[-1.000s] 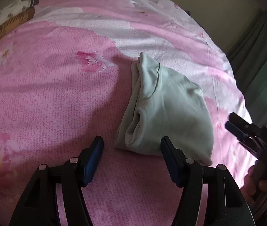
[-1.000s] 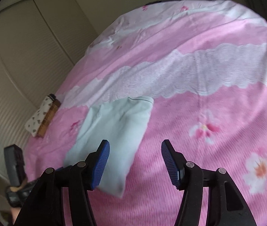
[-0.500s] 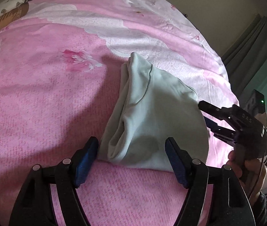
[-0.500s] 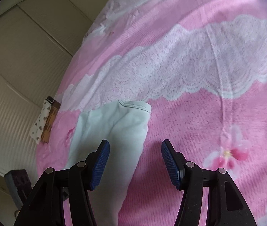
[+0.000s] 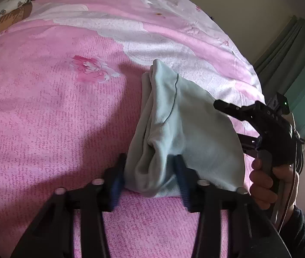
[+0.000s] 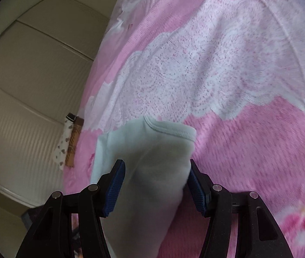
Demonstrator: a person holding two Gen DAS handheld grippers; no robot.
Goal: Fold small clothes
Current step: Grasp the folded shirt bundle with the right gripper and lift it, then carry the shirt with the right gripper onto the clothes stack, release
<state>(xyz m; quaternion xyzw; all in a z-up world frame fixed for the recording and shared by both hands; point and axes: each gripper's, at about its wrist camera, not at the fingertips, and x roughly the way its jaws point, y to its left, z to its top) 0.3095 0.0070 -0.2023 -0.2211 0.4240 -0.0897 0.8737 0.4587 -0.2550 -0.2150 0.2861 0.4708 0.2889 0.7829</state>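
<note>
A pale mint-green folded garment (image 5: 180, 126) lies on the pink floral bedspread (image 5: 51, 111). My left gripper (image 5: 150, 172) has its jaws around the garment's near bunched end; the cloth bulges between the blue pads, which are narrowing and blurred. My right gripper (image 6: 155, 185) straddles the garment's other side (image 6: 152, 157), jaws open with cloth between and over the blue pads. The right gripper also shows in the left wrist view (image 5: 238, 124), held by a hand at the garment's right edge.
A patterned pillow or cushion (image 5: 3, 15) lies at the bed's far left corner, also visible in the right wrist view (image 6: 66, 142). Green curtains (image 5: 298, 68) hang at the right. A beige wardrobe (image 6: 29, 68) stands beside the bed.
Both grippers have moved in onto the garment. The left jaws have narrowed around the near bunched end. The right gripper has slid over the garment's side.
</note>
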